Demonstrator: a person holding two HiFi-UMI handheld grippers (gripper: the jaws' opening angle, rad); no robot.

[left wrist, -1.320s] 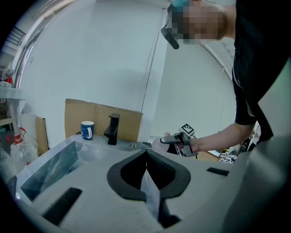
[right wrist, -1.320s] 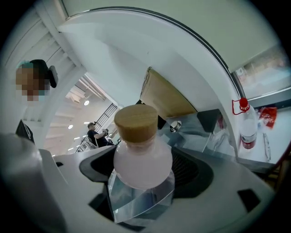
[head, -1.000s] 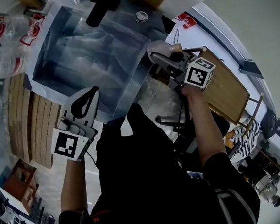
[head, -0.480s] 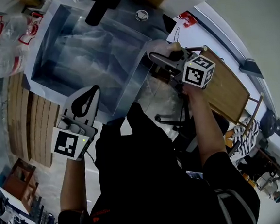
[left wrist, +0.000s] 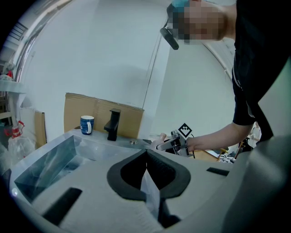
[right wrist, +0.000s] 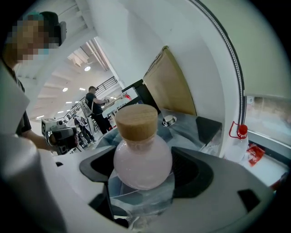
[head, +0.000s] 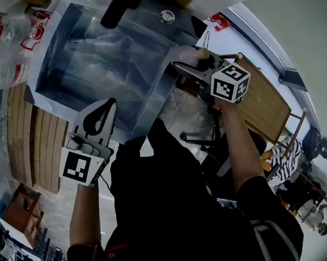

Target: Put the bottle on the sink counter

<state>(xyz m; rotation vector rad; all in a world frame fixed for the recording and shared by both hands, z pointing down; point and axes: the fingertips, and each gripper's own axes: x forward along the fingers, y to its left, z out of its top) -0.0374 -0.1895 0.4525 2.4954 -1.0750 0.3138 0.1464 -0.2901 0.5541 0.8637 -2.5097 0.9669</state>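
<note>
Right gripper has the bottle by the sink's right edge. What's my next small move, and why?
Probably lower the right gripper a little toward the counter. Its jaws are clamped on the corked bottle, which seems not yet set down. Hold the grip until the base rests.

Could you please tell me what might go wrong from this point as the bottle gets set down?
The right gripper holds the bottle by its smooth, rounded body, so it might slip or swivel in the jaws. It hangs close to the edge of the sink basin; released too near that edge, it could tip into the basin.
</note>
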